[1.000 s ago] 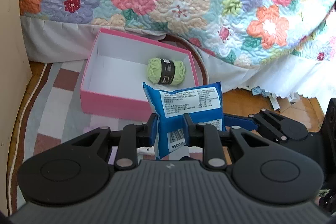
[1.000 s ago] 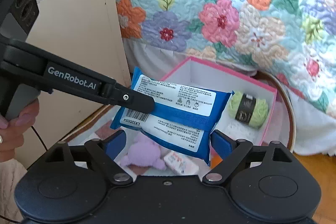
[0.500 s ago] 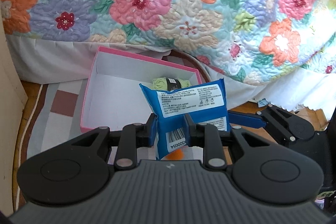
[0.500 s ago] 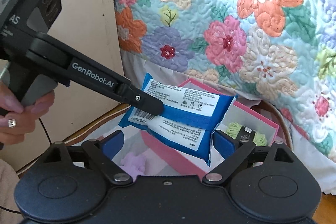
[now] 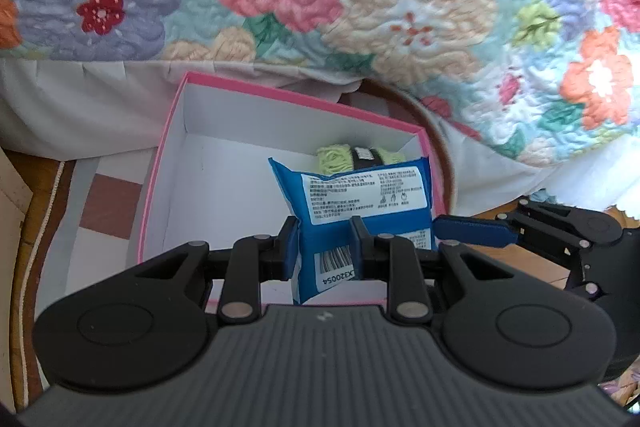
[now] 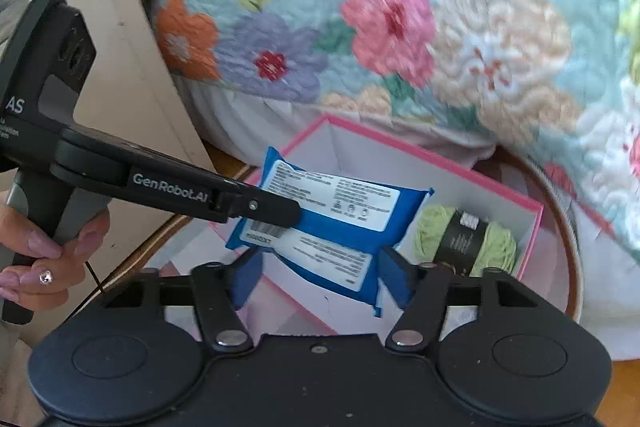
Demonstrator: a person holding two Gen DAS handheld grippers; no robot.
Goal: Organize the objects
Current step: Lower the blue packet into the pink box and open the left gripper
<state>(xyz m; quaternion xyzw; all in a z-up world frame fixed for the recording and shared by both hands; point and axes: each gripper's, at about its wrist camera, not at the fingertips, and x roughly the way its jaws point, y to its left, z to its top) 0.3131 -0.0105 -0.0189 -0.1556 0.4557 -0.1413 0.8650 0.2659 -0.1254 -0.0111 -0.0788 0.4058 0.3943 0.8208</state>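
My left gripper (image 5: 324, 247) has its jaws clenched on the lower edge of the blue packet (image 5: 362, 203), holding it upright over the open pink box (image 5: 280, 95). Behind the packet, the green yarn ball (image 5: 340, 157) is mostly hidden in the left wrist view; the right wrist view shows it (image 6: 466, 241) lying inside the box against the right-hand wall. My right gripper (image 6: 320, 275) sits beneath the packet's (image 6: 332, 223) near end; its jaws have just been closing, and the packet hangs between the two blue fingers (image 6: 394, 277). Whether the pads press on the wrapper I cannot tell, as motion blur softens that contact. The packet's small print is unreadable. A hand (image 6: 38, 259) on the left gripper's handle is cut off at the frame edge. The flowered quilt (image 5: 400, 7) hangs down behind the box, and a striped rug (image 5: 108, 211) lies partly under it.
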